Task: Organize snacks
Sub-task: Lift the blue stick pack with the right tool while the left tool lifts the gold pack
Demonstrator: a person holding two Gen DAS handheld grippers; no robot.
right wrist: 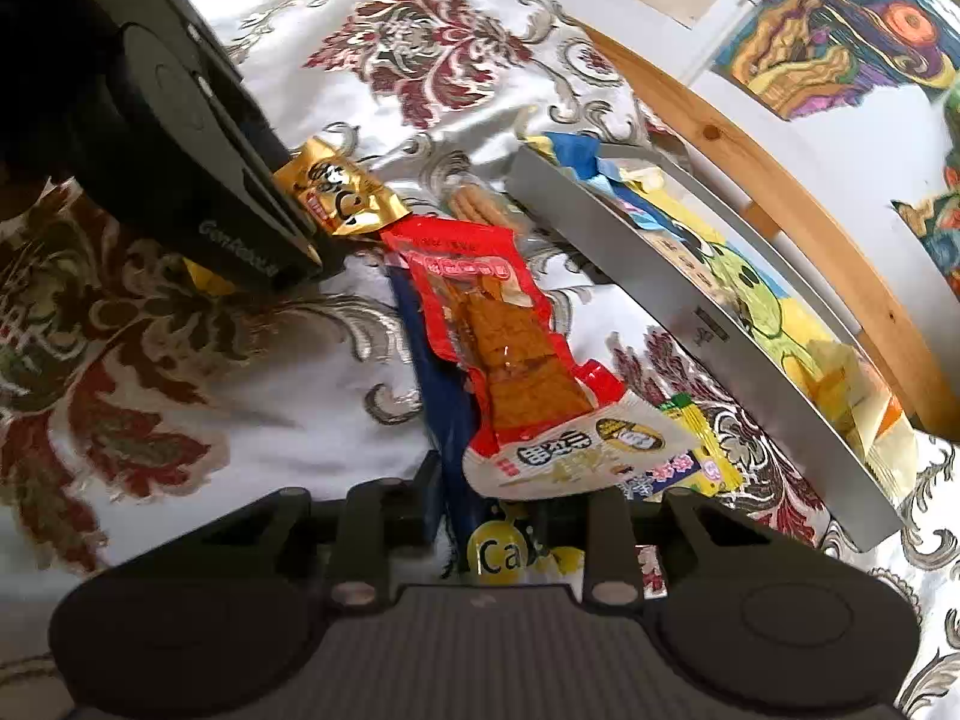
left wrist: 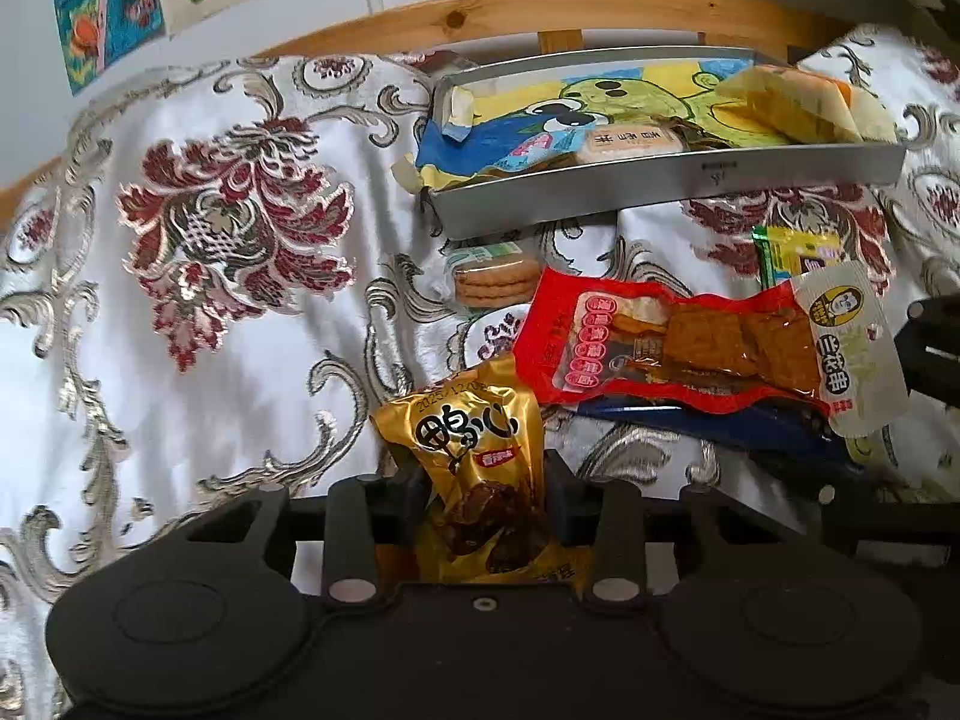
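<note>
Left gripper (left wrist: 483, 504): you pinch the gold foil snack packet (left wrist: 474, 450).
Right gripper (right wrist: 501, 510): spread around the dark blue packet (right wrist: 447, 408).

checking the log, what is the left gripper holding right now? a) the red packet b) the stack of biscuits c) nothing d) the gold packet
d: the left gripper has its fingers closed on either side of the gold packet, while the red packet and the biscuits lie apart from it on the cloth.
</note>
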